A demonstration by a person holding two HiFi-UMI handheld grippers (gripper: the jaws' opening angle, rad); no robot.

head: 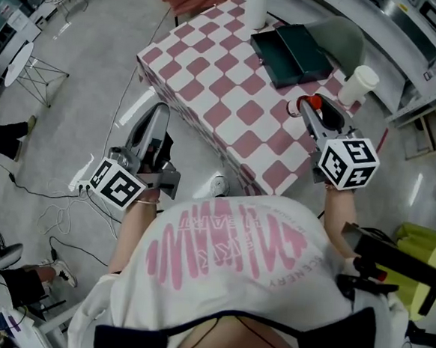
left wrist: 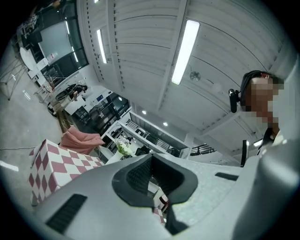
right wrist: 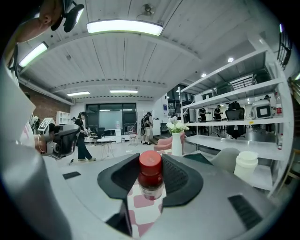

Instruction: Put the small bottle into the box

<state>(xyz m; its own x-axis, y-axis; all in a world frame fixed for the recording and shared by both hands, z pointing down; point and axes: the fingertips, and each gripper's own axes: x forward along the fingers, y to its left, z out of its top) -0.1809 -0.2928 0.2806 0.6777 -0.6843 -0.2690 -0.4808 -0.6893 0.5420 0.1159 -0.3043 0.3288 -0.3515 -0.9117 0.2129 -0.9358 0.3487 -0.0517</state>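
The small bottle (right wrist: 151, 180), clear with a red cap, stands upright between the pads of my right gripper (right wrist: 150, 161), which is shut on it. In the head view that gripper (head: 304, 105) holds the bottle (head: 293, 107) over the near right part of the checkered table (head: 210, 79). The dark box (head: 291, 55) lies open further back on the table, apart from the bottle. My left gripper (head: 160, 112) hangs left of the table over the floor. Its jaws (left wrist: 151, 161) are together with nothing between them.
A white cup (head: 358, 84) stands at the table's right edge, close to my right gripper. A white vase (head: 256, 6) with flowers sits at the far end behind the box. Cables (head: 65, 210) trail on the floor at the left. Shelves (right wrist: 234, 112) run along the right.
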